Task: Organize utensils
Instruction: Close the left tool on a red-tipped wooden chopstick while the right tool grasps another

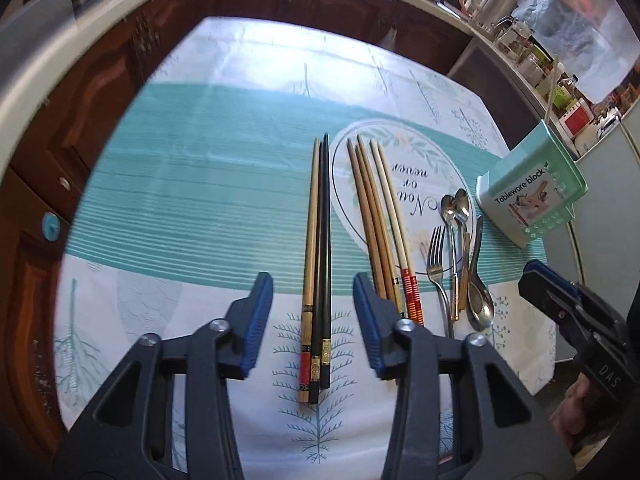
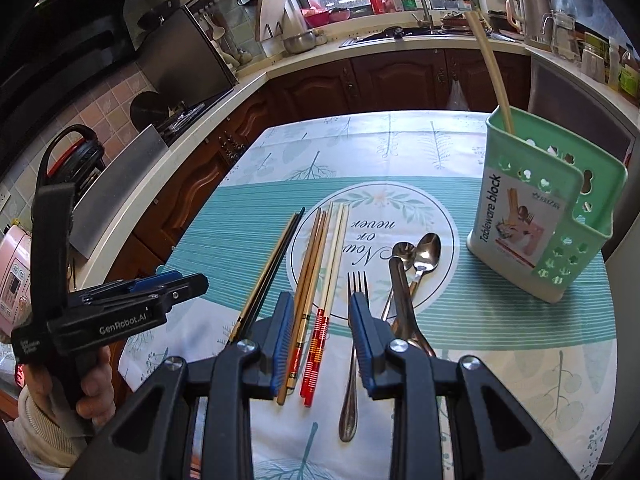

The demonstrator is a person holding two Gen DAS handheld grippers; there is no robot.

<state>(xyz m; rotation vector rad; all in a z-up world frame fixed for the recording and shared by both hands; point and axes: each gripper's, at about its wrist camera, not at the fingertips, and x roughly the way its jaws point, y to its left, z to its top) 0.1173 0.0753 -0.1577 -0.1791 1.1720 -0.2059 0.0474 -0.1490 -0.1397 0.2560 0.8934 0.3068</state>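
Dark and pale chopsticks (image 1: 318, 264) lie on the tablecloth straight ahead of my open left gripper (image 1: 313, 284), which hovers above their handle ends. Wooden and white chopsticks (image 1: 380, 224) lie to the right, then a fork (image 1: 437, 256) and spoons (image 1: 460, 216). The green utensil holder (image 2: 536, 216) stands at the right with one pale chopstick (image 2: 490, 60) in it. My open right gripper (image 2: 320, 304) hovers over the white red-handled chopsticks (image 2: 324, 300), beside the fork (image 2: 354, 344) and spoons (image 2: 416, 256). The left gripper also shows in the right wrist view (image 2: 168, 284).
The table with a teal patterned cloth (image 1: 200, 184) sits in a kitchen. Brown cabinets (image 2: 400, 76) and a counter with a sink (image 2: 400, 36) run behind it. A stove (image 2: 180, 64) stands at the left.
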